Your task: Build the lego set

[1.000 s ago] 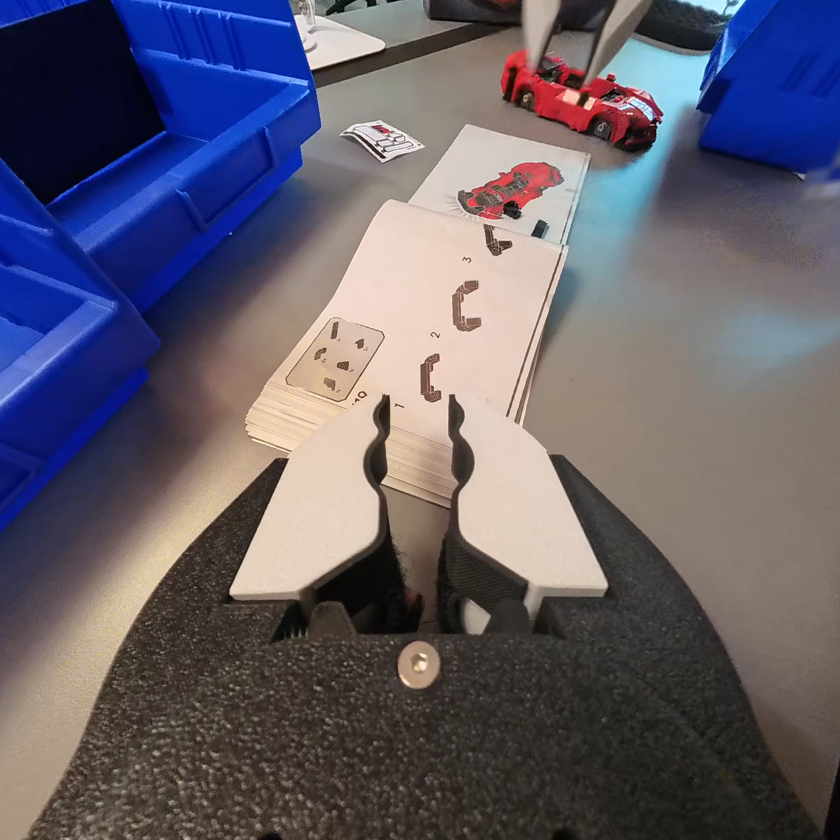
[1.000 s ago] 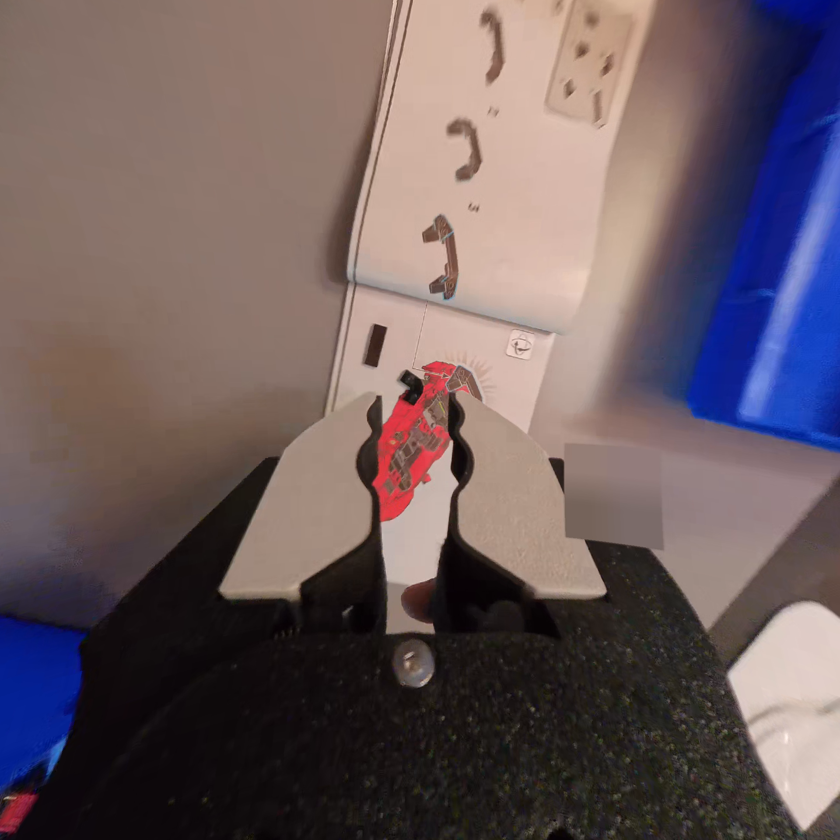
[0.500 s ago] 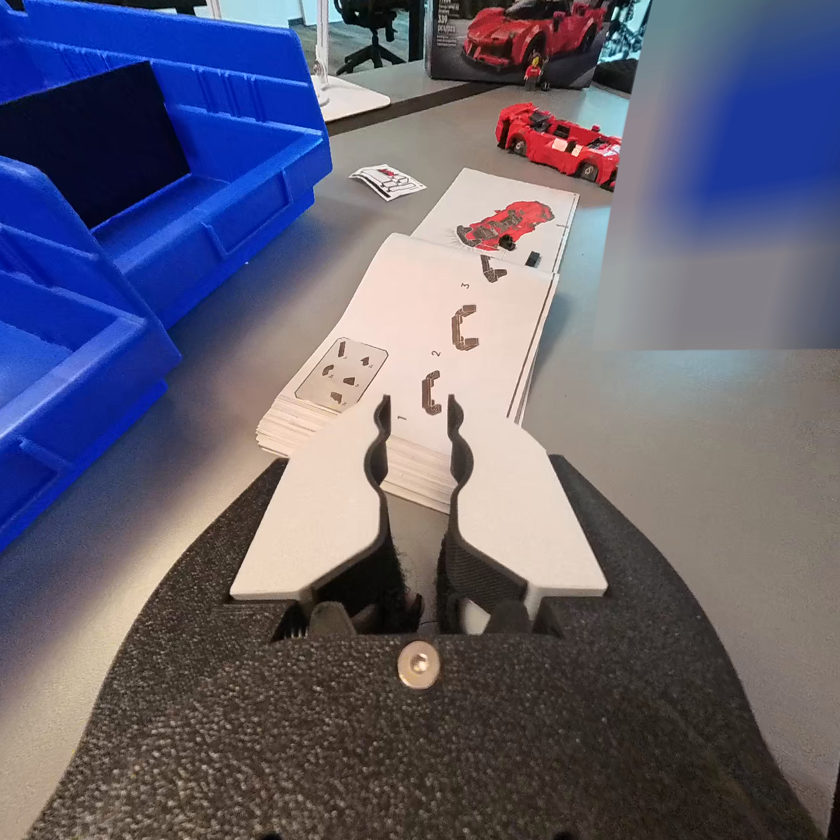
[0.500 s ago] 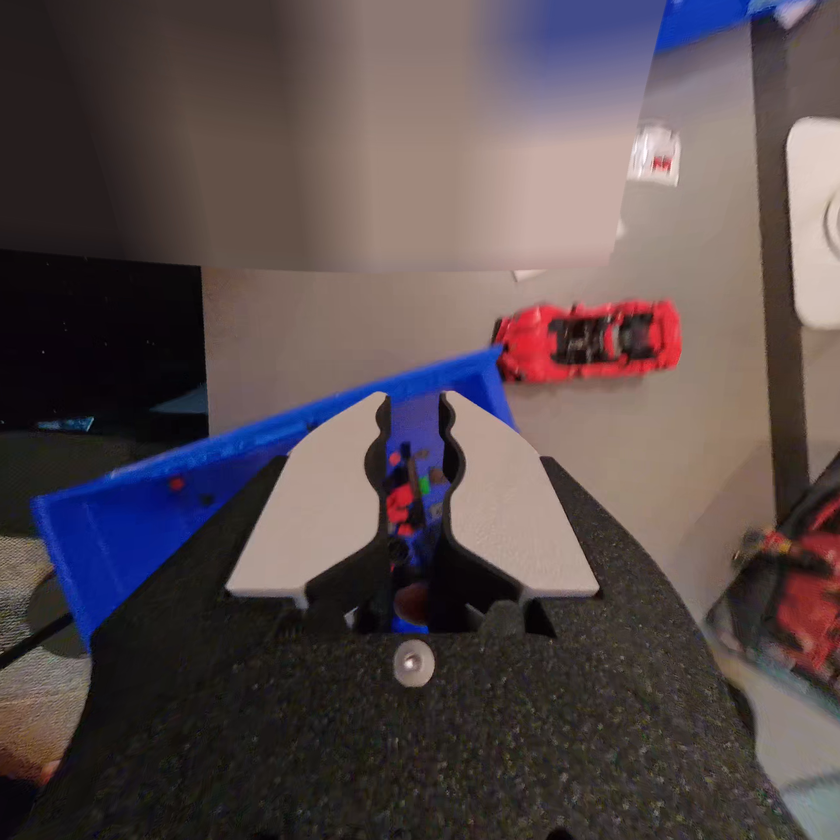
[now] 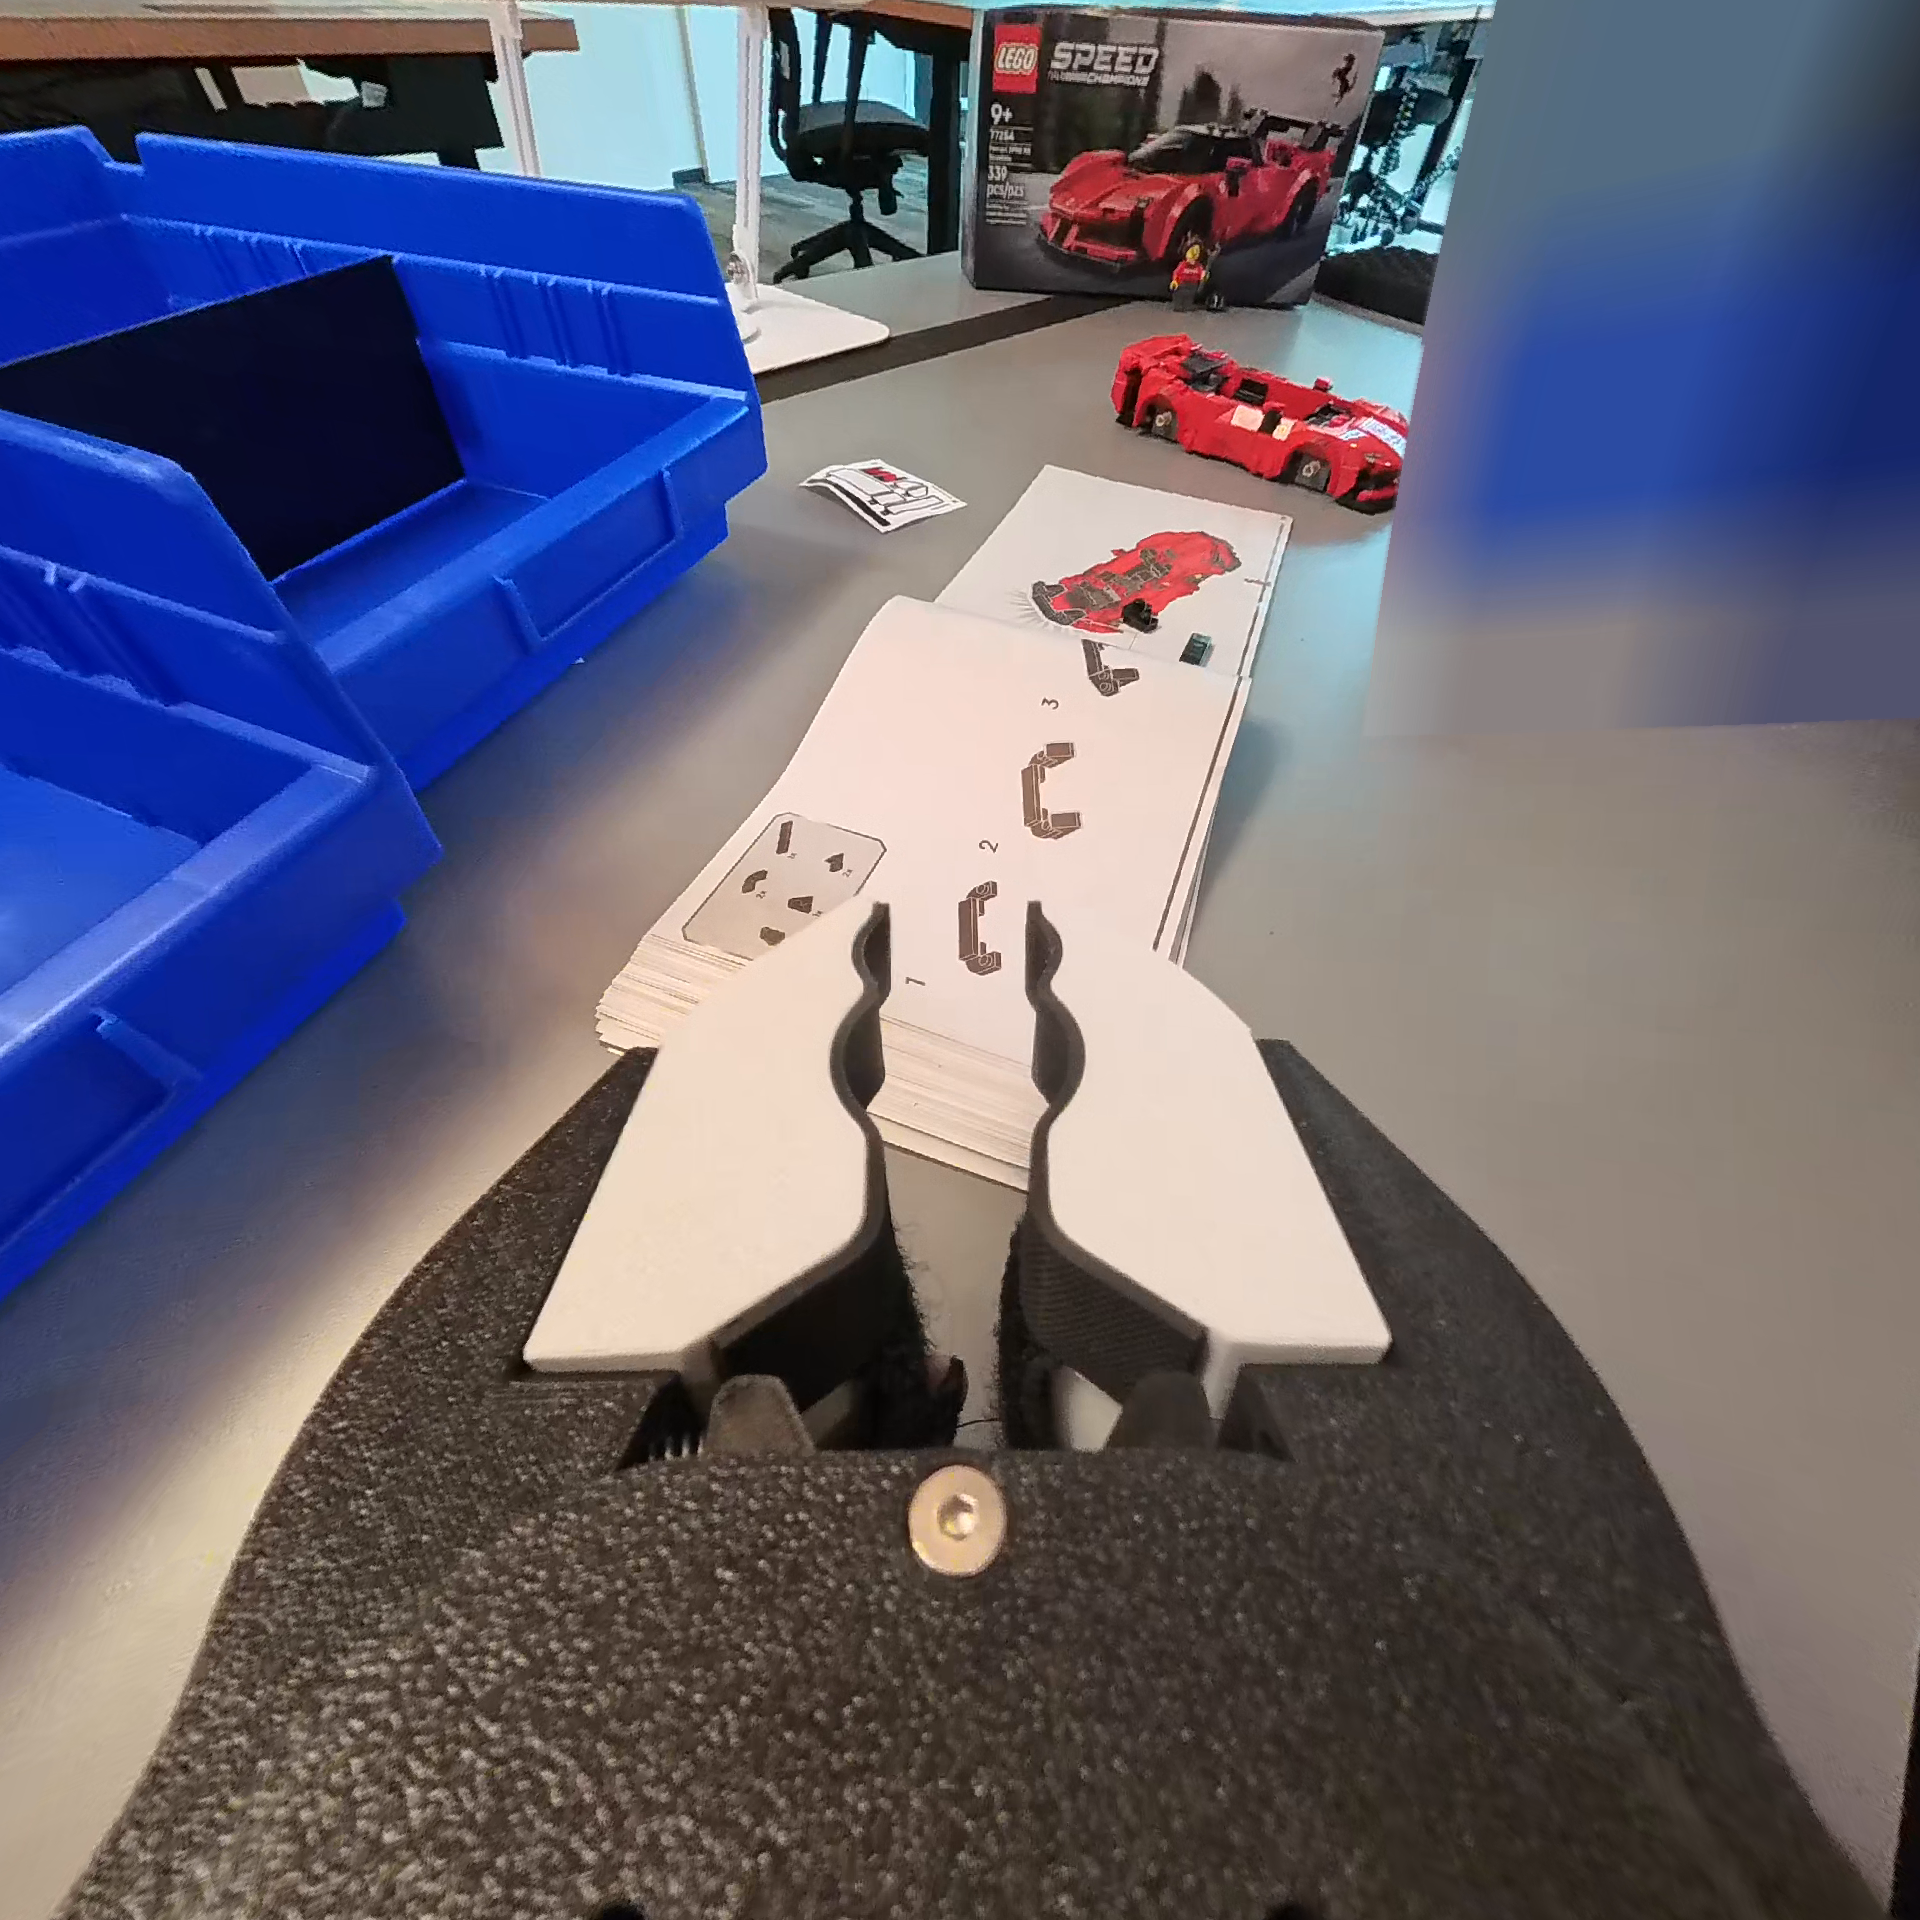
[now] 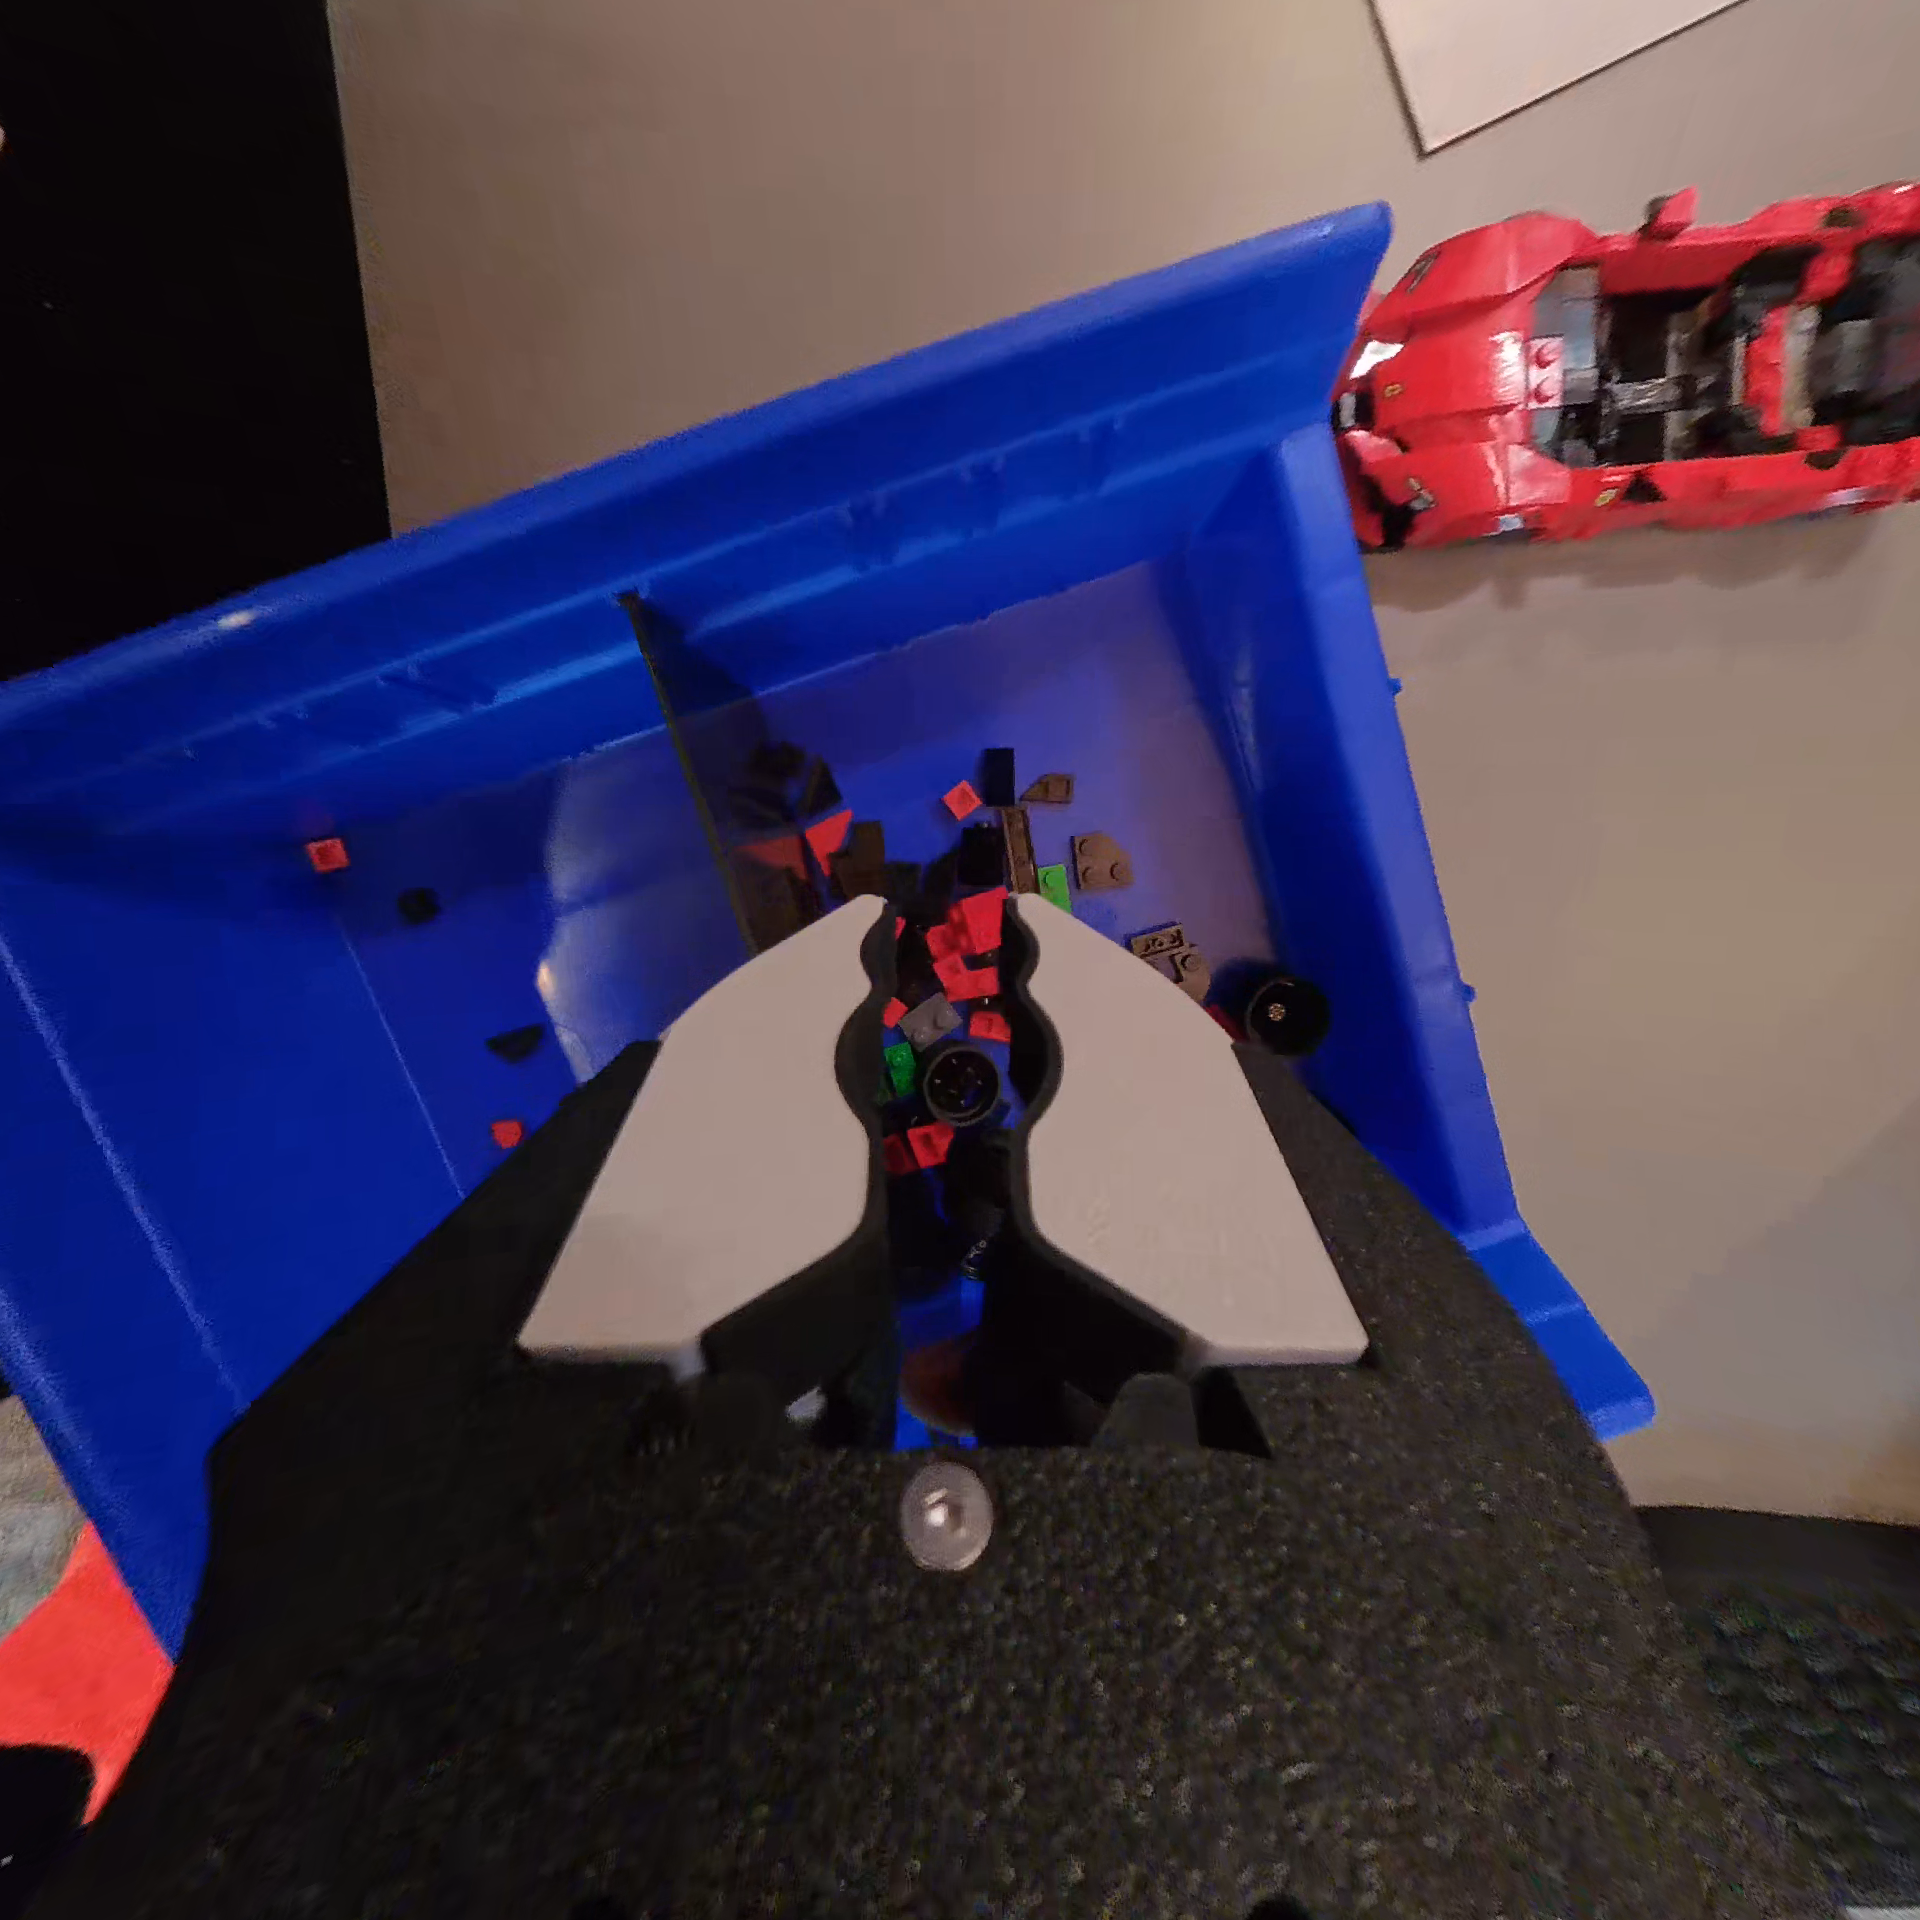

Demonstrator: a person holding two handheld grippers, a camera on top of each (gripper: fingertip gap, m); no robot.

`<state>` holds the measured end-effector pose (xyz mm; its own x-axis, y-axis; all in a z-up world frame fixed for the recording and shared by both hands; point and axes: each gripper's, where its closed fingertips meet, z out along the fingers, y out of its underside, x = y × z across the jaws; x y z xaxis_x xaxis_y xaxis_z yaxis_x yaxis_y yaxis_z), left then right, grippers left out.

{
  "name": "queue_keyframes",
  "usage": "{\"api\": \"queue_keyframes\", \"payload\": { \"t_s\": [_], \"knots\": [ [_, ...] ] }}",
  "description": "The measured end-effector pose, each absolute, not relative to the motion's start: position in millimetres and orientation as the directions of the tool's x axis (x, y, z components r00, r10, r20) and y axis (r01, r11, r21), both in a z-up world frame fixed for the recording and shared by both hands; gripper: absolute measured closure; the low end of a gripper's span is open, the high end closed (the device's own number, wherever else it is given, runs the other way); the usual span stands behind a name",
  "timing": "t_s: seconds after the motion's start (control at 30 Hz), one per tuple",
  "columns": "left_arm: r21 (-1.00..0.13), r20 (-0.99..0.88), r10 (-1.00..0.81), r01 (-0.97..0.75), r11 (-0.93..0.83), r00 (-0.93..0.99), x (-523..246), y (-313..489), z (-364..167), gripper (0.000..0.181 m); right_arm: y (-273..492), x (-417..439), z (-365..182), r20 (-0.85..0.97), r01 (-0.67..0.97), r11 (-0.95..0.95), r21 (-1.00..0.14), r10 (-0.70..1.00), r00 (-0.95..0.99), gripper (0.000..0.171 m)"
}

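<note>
- The left claw (image 5: pixel 956 914) is a little open, with a narrow gap between its tips, and it holds nothing. It hovers over the near end of the open instruction booklet (image 5: pixel 987 790), which lies flat on the grey tabletop (image 5: pixel 1558 1039).
- Two blue bins (image 5: pixel 499 499) stand left of the booklet, the farther one with a dark divider inside.
- Beyond the booklet lie a small sticker sheet (image 5: pixel 883 497), the partly built red lego car (image 5: pixel 1257 421) and the set's box (image 5: pixel 1164 156).
- The right claw (image 6: pixel 948 914) is also slightly open and empty. It points down into another blue bin (image 6: pixel 935 436), above the loose red, black, grey and green lego pieces (image 6: pixel 966 935).
- The red car (image 6: pixel 1662 384) sits just beside this bin's corner.
</note>
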<state>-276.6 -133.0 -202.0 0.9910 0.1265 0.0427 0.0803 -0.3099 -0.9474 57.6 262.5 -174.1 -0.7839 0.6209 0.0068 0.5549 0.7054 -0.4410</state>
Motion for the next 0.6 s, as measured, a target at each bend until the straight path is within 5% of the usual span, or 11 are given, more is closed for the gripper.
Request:
{"api": "queue_keyframes", "payload": {
  "t_s": [0.23, 0.6],
  "knots": [
    [-0.934, 0.044, 0.132, 0.087, -0.346, 0.99, -277, -131, -207, 0.152, 266, 68, -192, -0.197, 0.651, 0.653, -0.386, 0.631, -0.75, 0.158],
    [-0.921, 0.068, 0.152, 0.121, -0.371, 0.986, -281, -130, -211, 0.152, 273, 63, -209, -0.248, 0.65, 0.691, -0.317, 0.601, -0.76, 0.171]
  ]
}}
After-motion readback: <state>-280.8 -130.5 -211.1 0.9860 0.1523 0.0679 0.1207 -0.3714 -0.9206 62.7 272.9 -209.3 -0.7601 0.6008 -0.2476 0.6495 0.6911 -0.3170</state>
